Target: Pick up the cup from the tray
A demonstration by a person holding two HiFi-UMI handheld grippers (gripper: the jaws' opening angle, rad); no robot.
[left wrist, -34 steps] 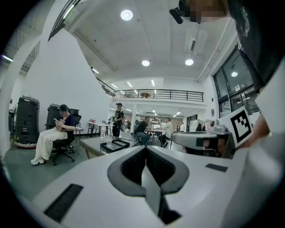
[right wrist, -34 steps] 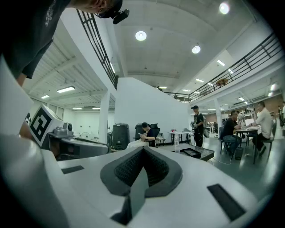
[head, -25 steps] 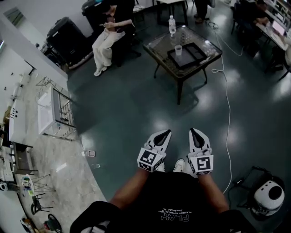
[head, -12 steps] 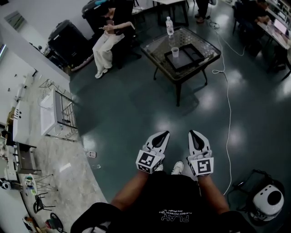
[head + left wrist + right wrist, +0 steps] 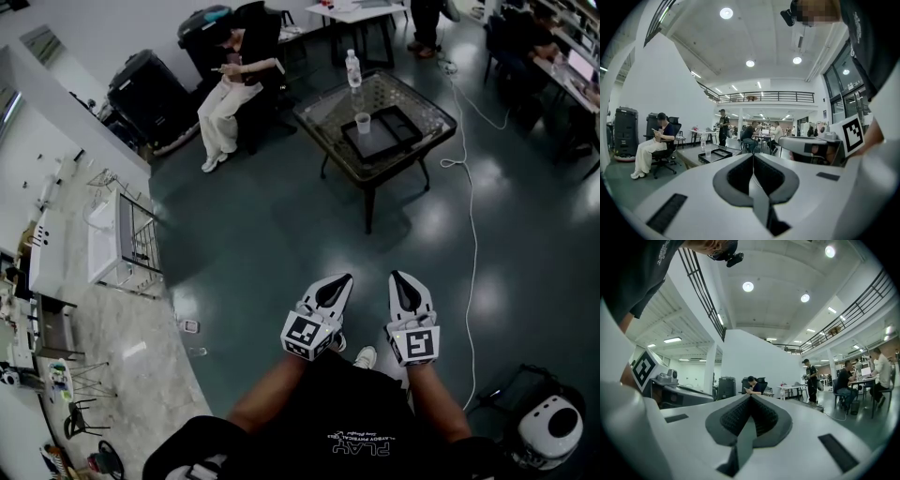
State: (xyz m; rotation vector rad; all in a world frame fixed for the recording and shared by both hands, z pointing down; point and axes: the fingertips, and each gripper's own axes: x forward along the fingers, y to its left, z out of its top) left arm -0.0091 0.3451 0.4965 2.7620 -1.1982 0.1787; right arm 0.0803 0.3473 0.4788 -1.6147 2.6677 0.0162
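A clear plastic cup [image 5: 362,122] stands at the near left edge of a black tray [image 5: 398,134] on a low glass-topped table [image 5: 330,109], far ahead across the dark floor. In the left gripper view the cup [image 5: 708,152] and tray [image 5: 719,153] show small in the distance. My left gripper [image 5: 340,281] and right gripper [image 5: 397,278] are held side by side close to my body, both shut and holding nothing. Their jaws meet in a line in each gripper view, the left gripper [image 5: 753,156] and the right gripper [image 5: 750,398].
A water bottle [image 5: 353,67] stands on the table's far corner. A seated person [image 5: 230,89] is at the table's left, by a black case [image 5: 152,92]. A white cable [image 5: 472,234] runs down the floor on the right. A counter with a rack [image 5: 112,242] lies left, a round white device [image 5: 547,427] lower right.
The table, cup and seated person have shifted slightly in the head view as my head moved. Both grippers stay shut in the same place before my body.
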